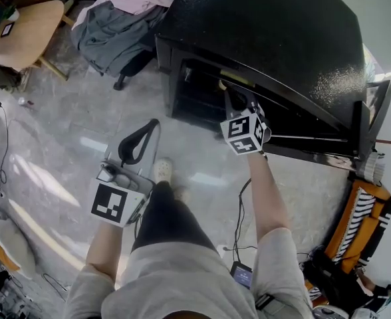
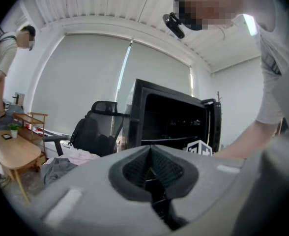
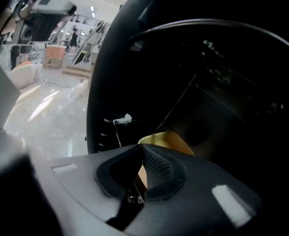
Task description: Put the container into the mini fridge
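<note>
inside speckled black mini fridge [image 1: 268, 38], right gripper [image 3: 140, 155] clamped on rounded yellow container [image 3: 170, 140], left gripper [image 2: 150, 154] closed

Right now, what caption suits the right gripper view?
Right claw holds a yellow container inside the dark mini fridge.

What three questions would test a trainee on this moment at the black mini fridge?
1. Short answer: what does the right gripper hold between its jaws?
2. True or false: the left gripper has its jaws together with nothing between them.
3. Multiple choice: the black mini fridge is A) open at the front, B) closed, C) tipped onto its back.

Key:
1. A pale yellow container, held at the fridge's opening.
2. True.
3. A.
</note>
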Available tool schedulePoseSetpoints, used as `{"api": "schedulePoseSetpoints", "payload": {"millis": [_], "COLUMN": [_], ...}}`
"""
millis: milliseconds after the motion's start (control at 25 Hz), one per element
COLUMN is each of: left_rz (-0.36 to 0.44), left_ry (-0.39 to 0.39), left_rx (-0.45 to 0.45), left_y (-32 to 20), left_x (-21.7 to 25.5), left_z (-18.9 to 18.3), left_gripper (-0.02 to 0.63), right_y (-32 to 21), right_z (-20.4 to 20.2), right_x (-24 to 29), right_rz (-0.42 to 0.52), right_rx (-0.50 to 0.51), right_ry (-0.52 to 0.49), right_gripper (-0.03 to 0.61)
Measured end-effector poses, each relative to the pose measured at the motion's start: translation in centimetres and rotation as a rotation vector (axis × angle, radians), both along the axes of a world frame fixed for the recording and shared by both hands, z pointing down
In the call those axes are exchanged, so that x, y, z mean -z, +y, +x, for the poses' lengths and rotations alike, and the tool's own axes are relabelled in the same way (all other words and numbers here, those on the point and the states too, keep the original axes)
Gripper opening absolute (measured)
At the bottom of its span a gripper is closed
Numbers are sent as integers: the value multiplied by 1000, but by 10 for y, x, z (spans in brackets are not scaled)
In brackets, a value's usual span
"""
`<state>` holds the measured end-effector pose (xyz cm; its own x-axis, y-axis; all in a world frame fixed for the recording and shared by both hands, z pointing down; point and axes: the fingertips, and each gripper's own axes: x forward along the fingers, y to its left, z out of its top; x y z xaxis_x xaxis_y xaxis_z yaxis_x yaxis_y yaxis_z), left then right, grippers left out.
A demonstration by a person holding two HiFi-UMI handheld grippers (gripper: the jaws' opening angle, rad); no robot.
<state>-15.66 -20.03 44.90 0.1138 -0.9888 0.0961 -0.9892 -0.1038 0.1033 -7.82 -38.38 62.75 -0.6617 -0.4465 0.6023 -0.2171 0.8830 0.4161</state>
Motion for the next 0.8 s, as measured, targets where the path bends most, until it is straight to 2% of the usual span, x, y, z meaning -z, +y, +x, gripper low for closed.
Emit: {"api": "schedulePoseSetpoints", "payload": {"millis": [120,400,800], "left_rz": [23,-27,-41], "left_ry": [-1,-28,-35], "left_rx": [-12,-28,-82], "left_y": [-2,-2,-7], "left_x": [5,-1,-2], "left_z": [6,17,40], "left_gripper": [2,2,2], "right_y": [6,28,56], "right_z": [4,19,42], "right_x": [8,16,52], "right_rz": [-52,-127,-205], "right_rx": [-24,-42,-126], "right_ry": [-79,-169,-348], "right_gripper": [-3,-3,-3]}}
